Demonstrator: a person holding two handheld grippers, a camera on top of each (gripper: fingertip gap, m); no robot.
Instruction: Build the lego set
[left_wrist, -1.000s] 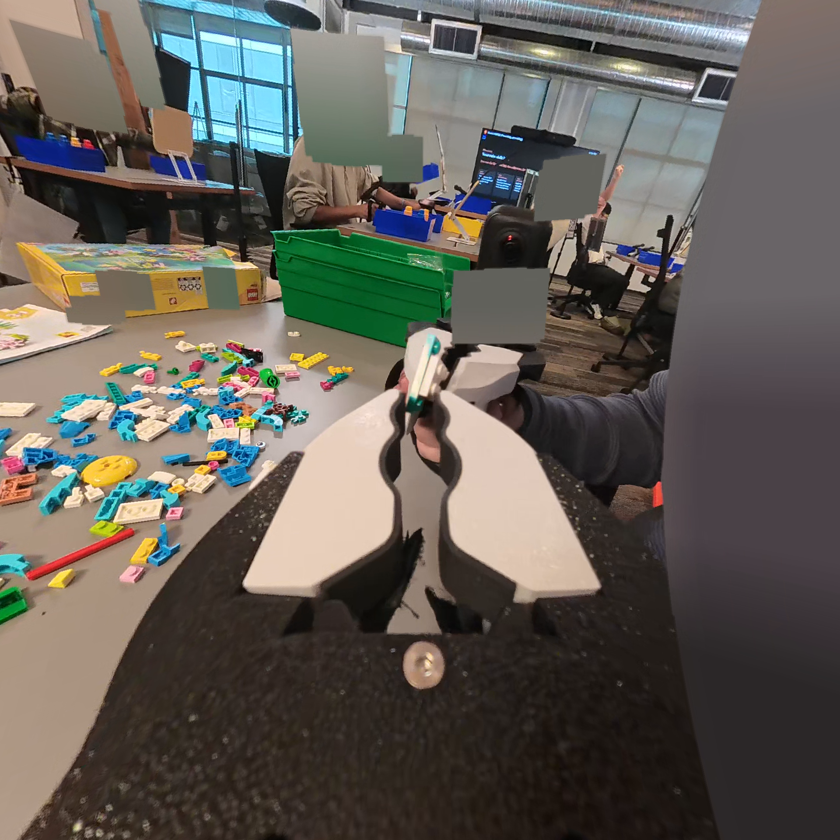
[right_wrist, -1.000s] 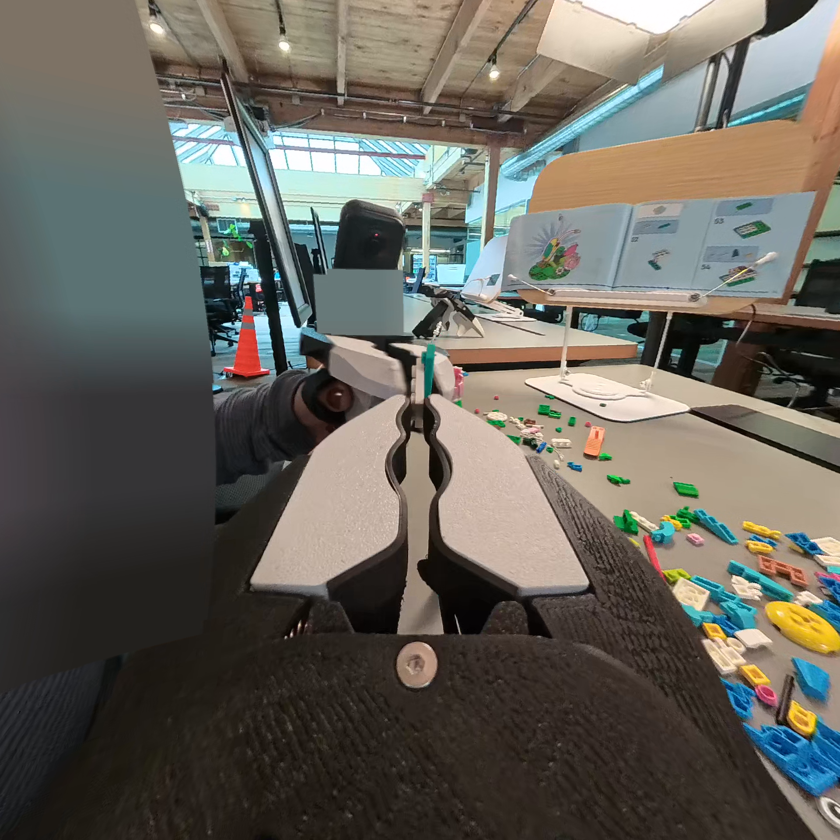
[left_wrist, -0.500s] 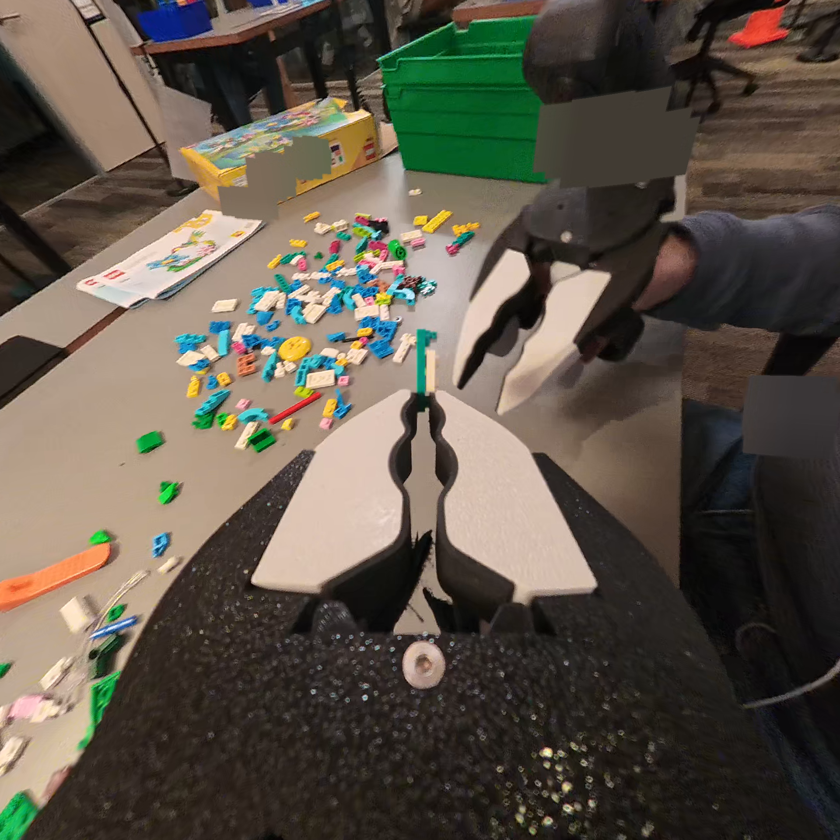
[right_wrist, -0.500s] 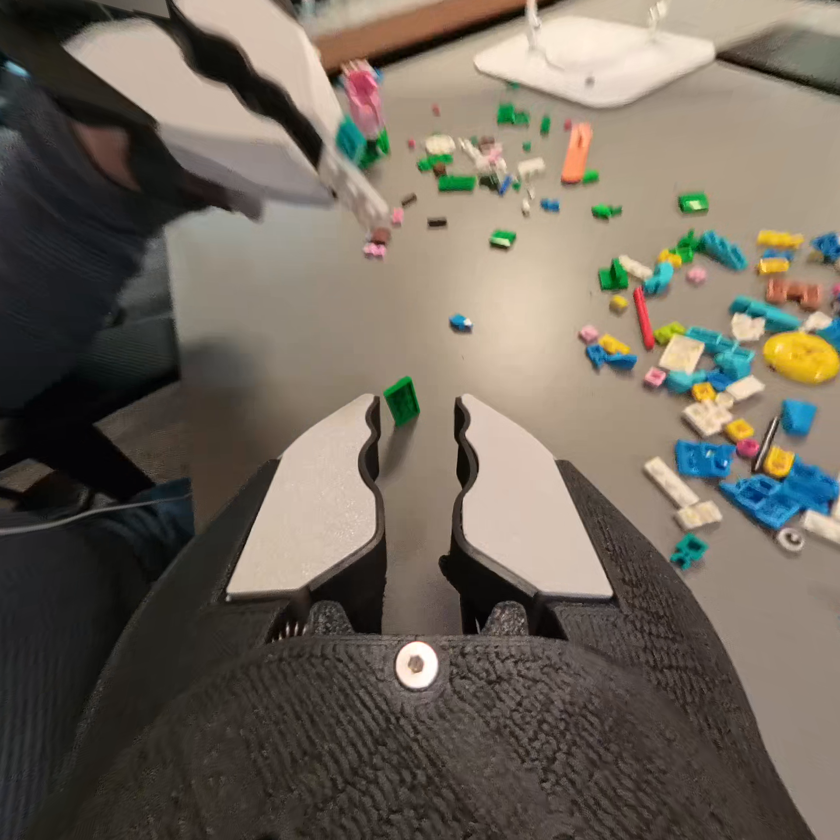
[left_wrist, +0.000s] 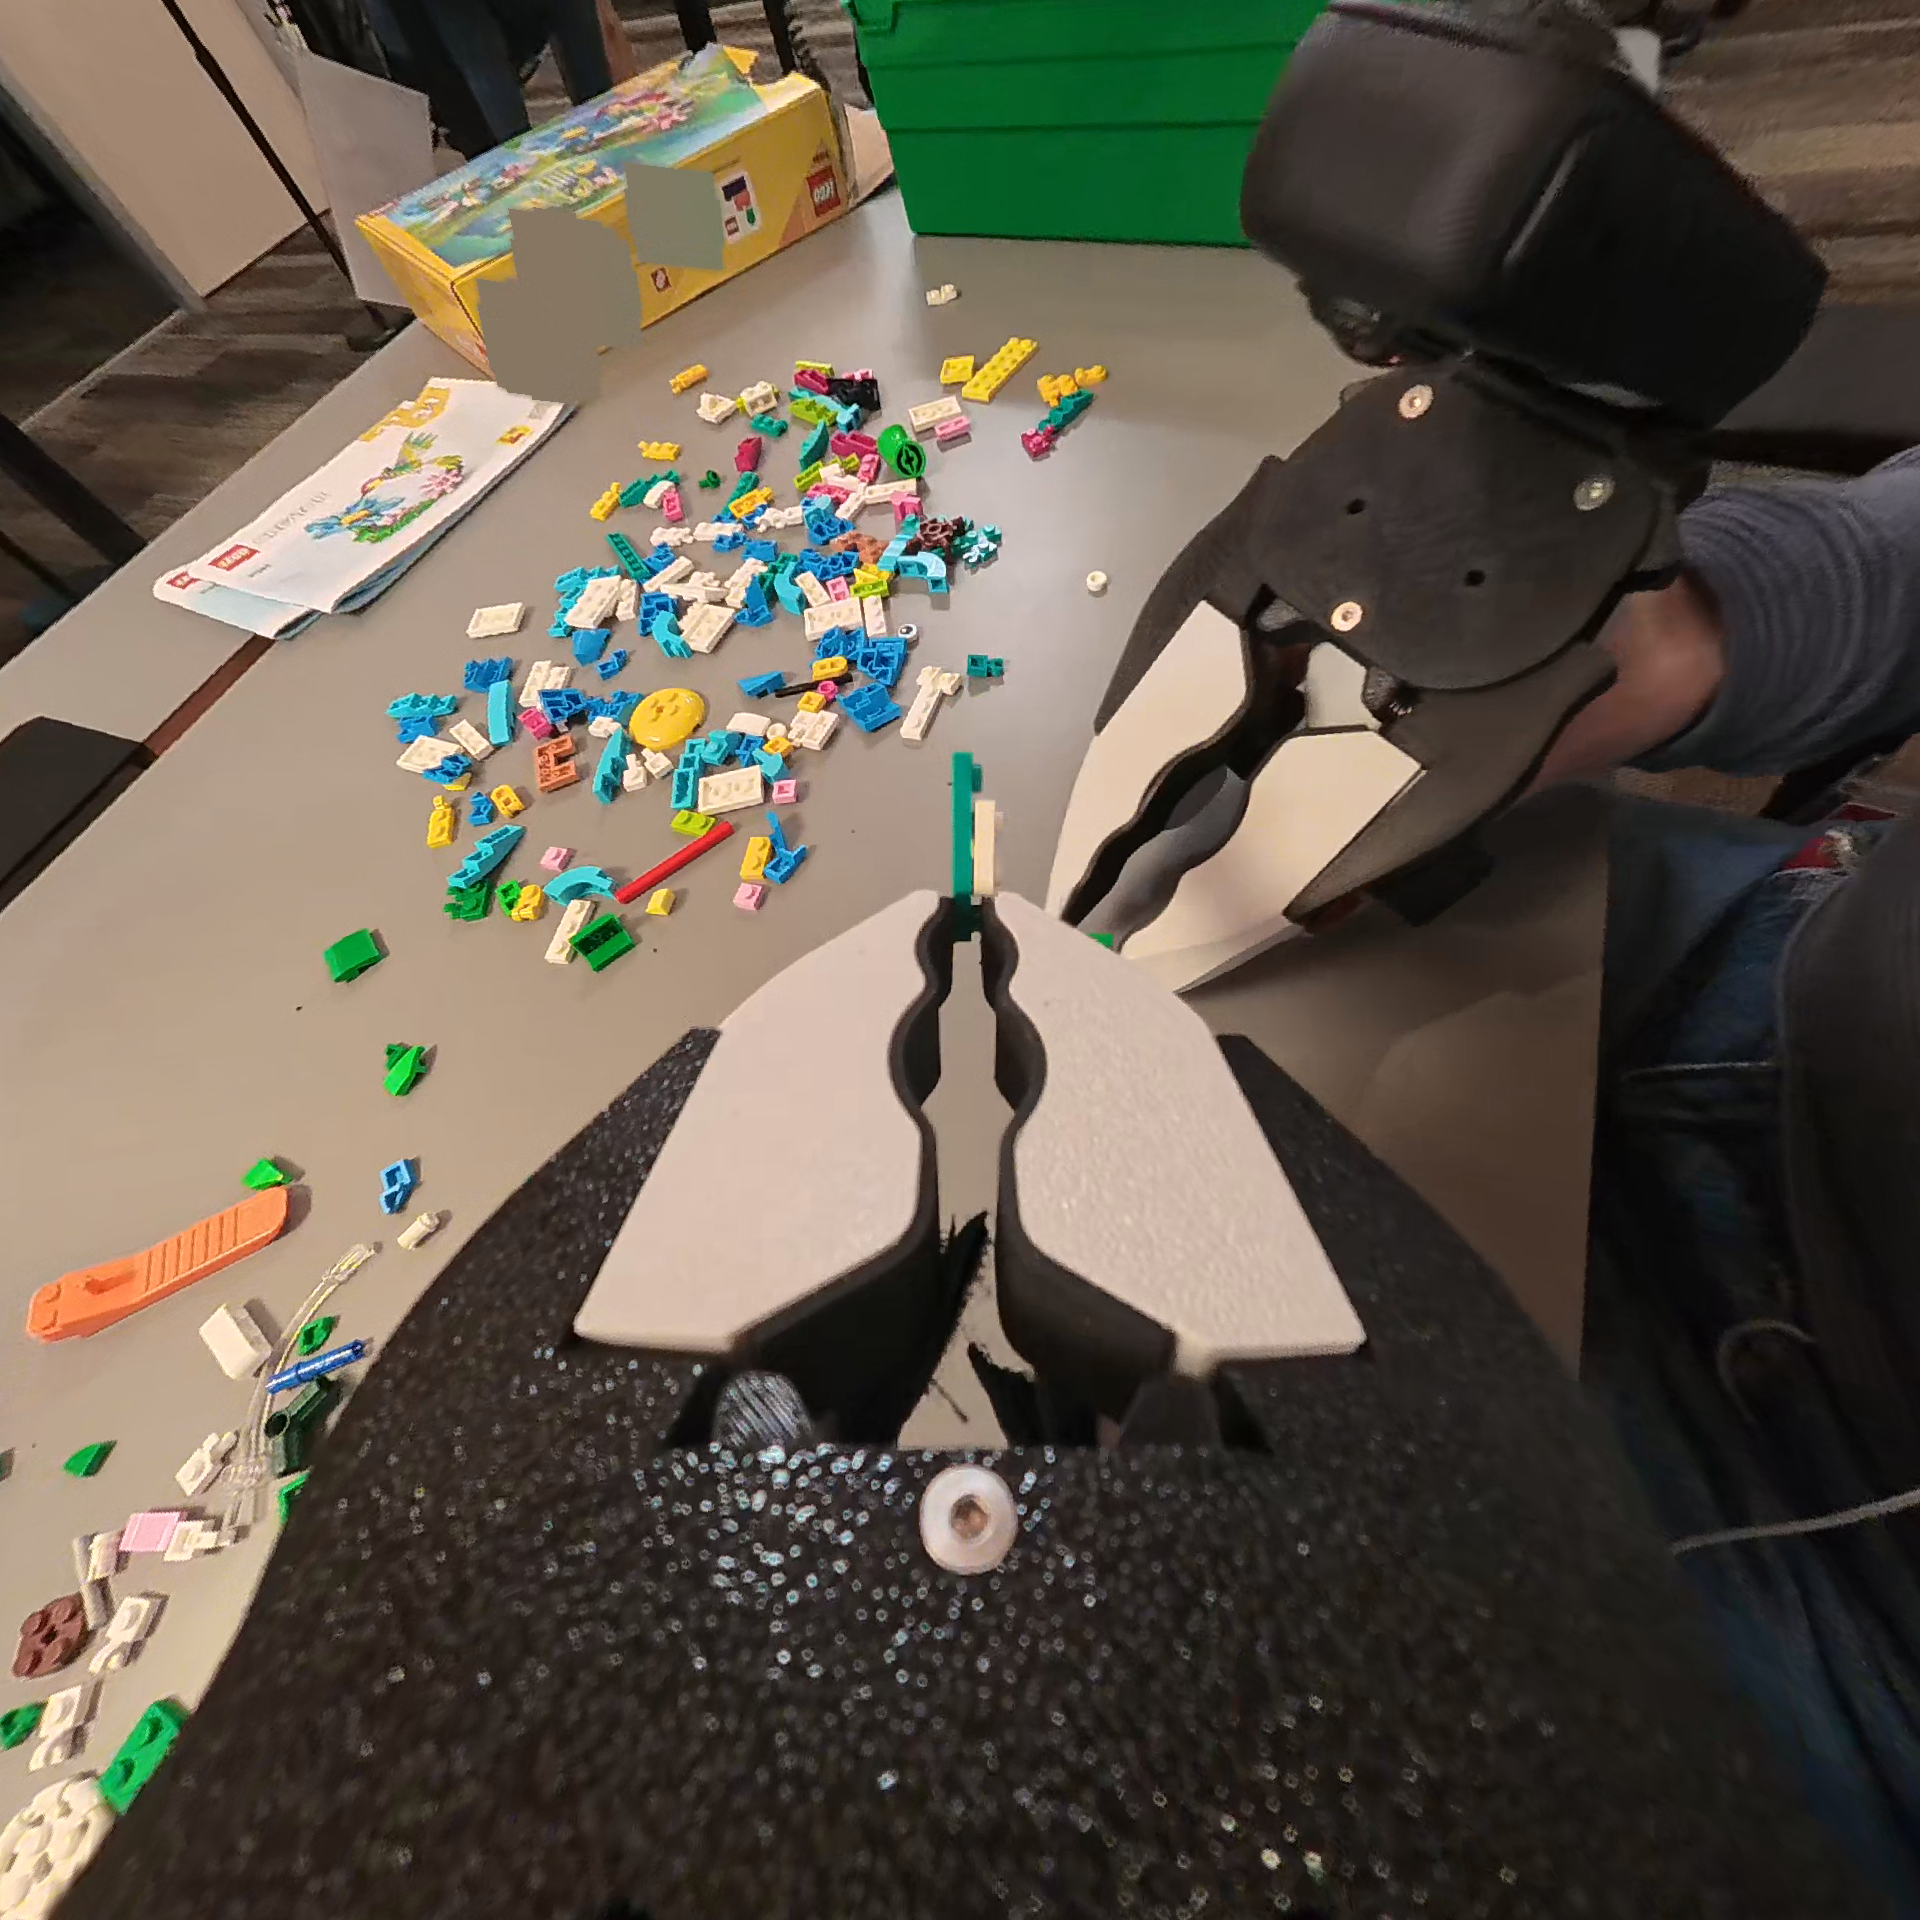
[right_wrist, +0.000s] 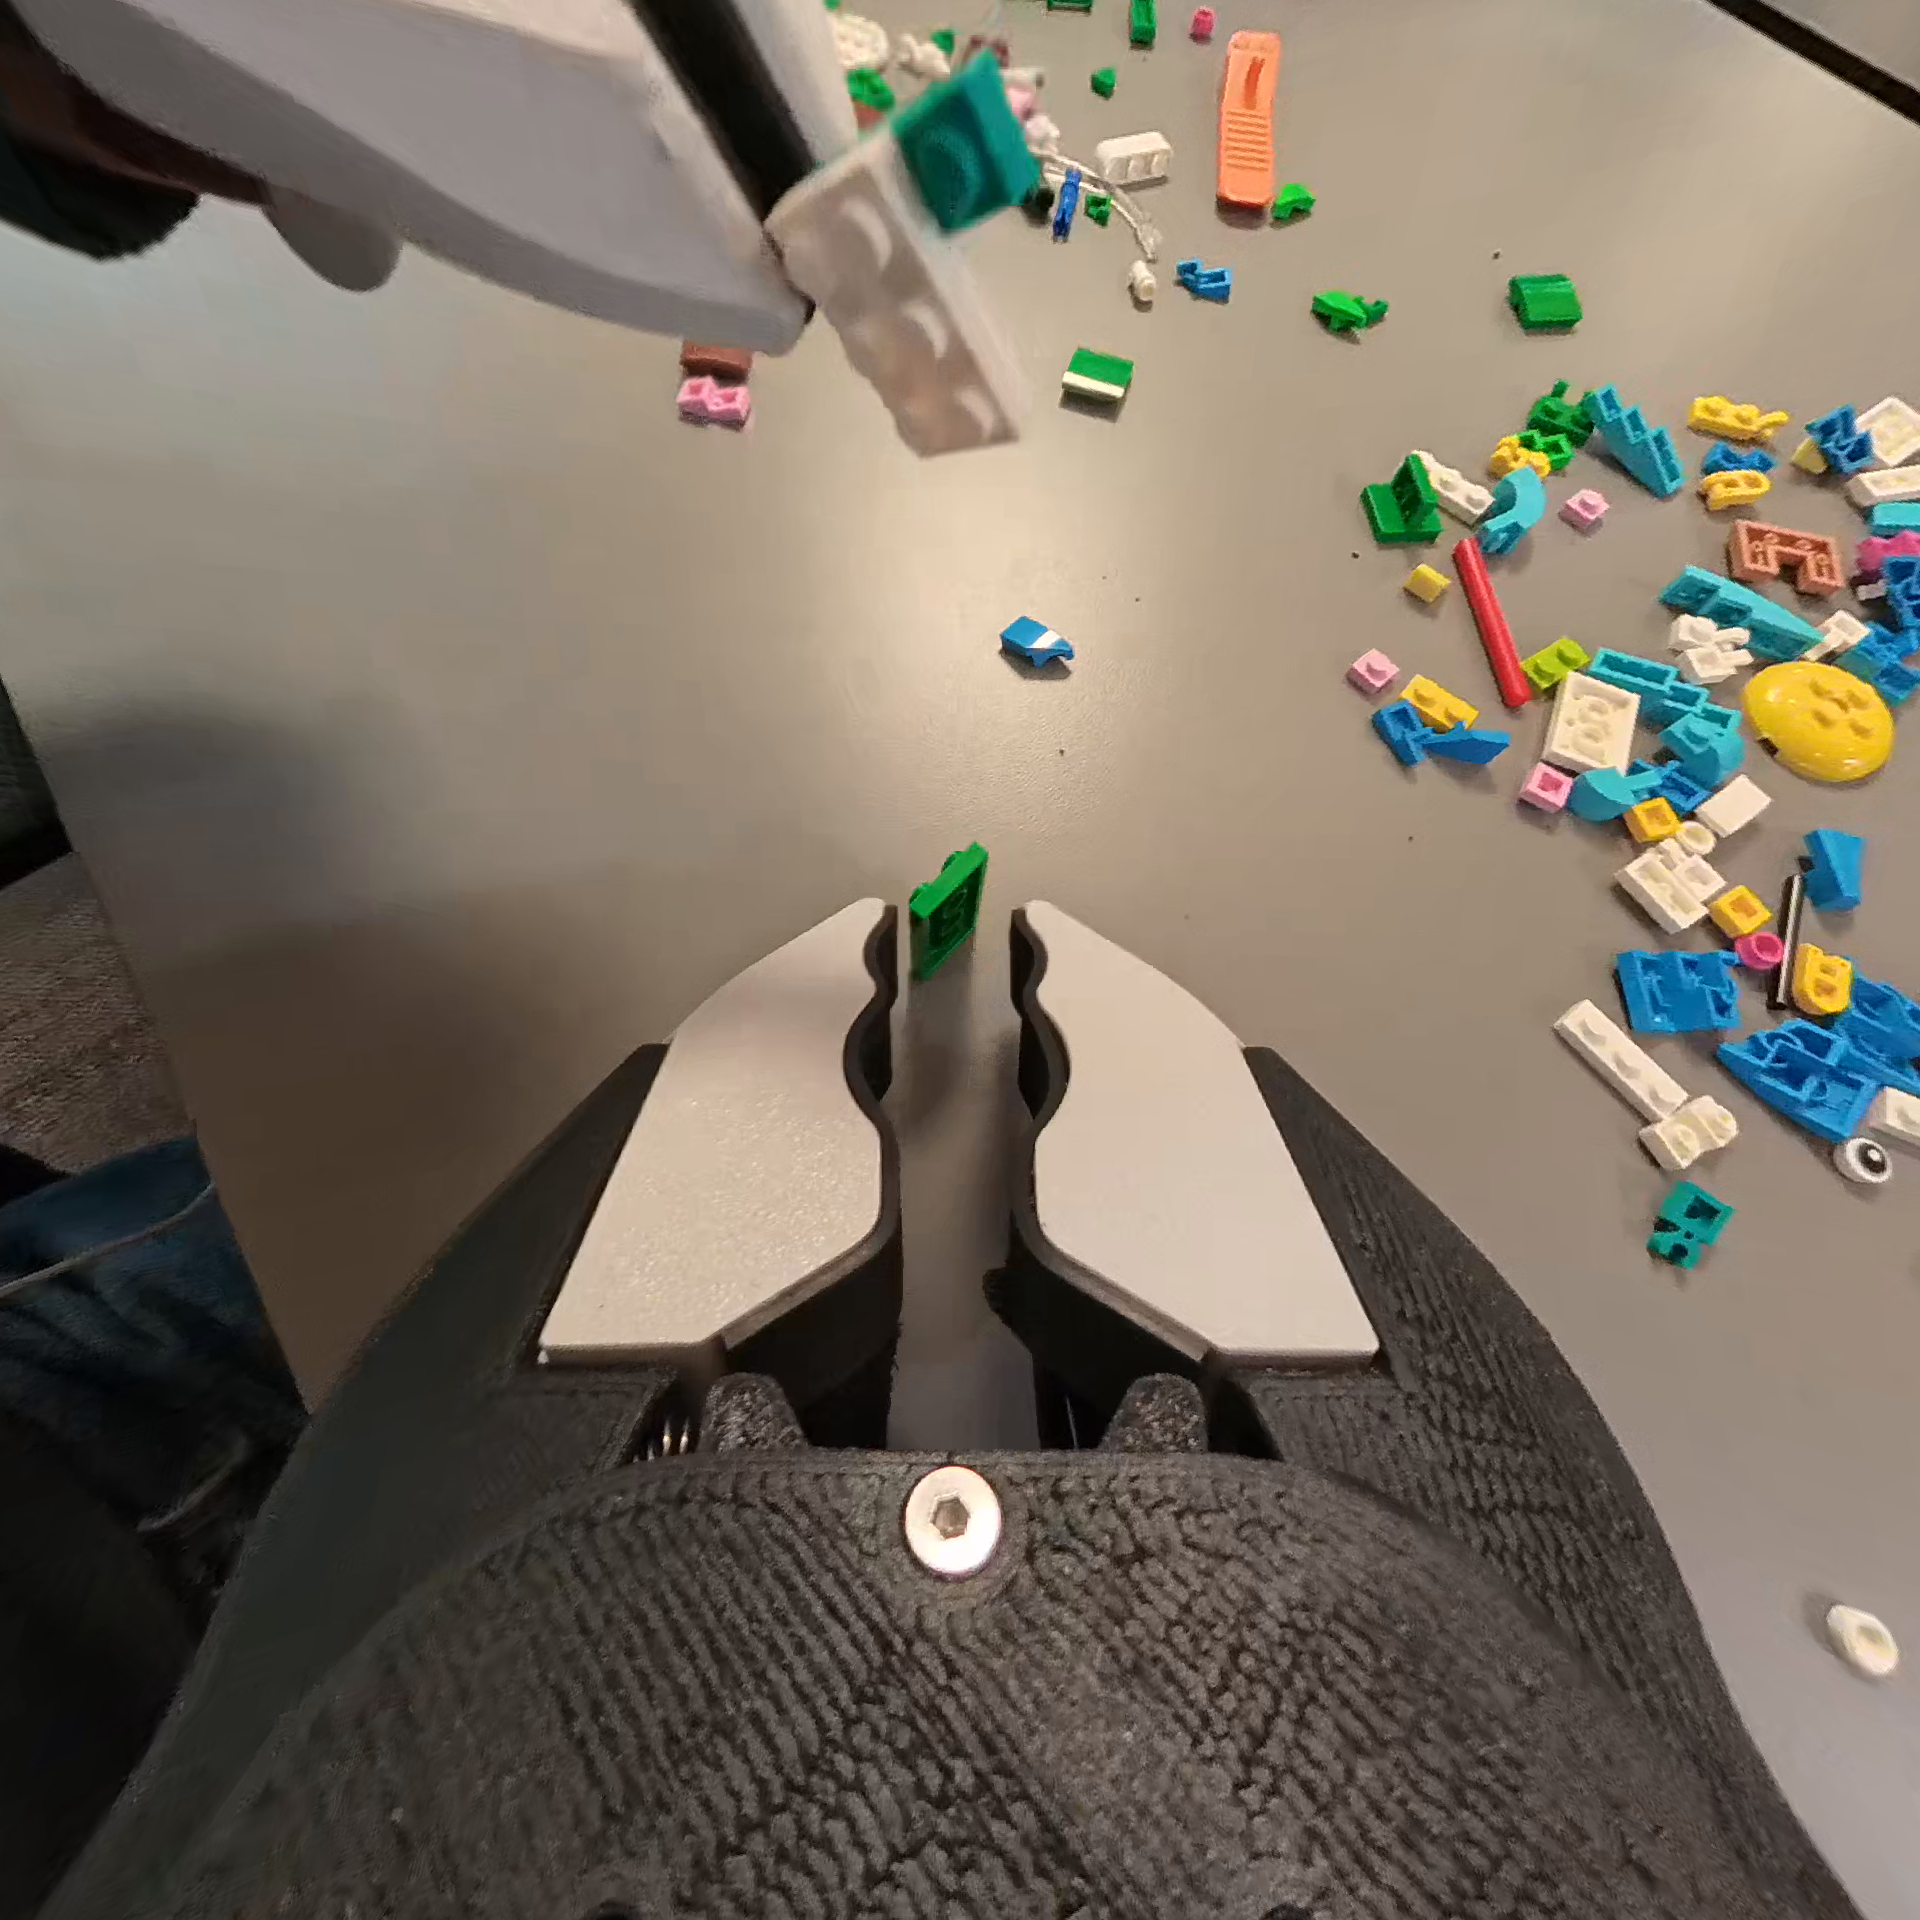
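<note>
Your left gripper (left_wrist: 968, 914) has its jaws clenched on a small teal-and-white plate assembly (left_wrist: 974, 831), which sticks out past the tips, above the grey table (left_wrist: 260, 831). Your right gripper (right_wrist: 948, 914) has its jaws parted a little, down near the table, gripping nothing. A small green tile (right_wrist: 948, 910) stands tilted just at the gap between their tips, close to the left jaw; whether it touches is unclear. Loose bricks (left_wrist: 717, 644) lie scattered farther off.
</note>
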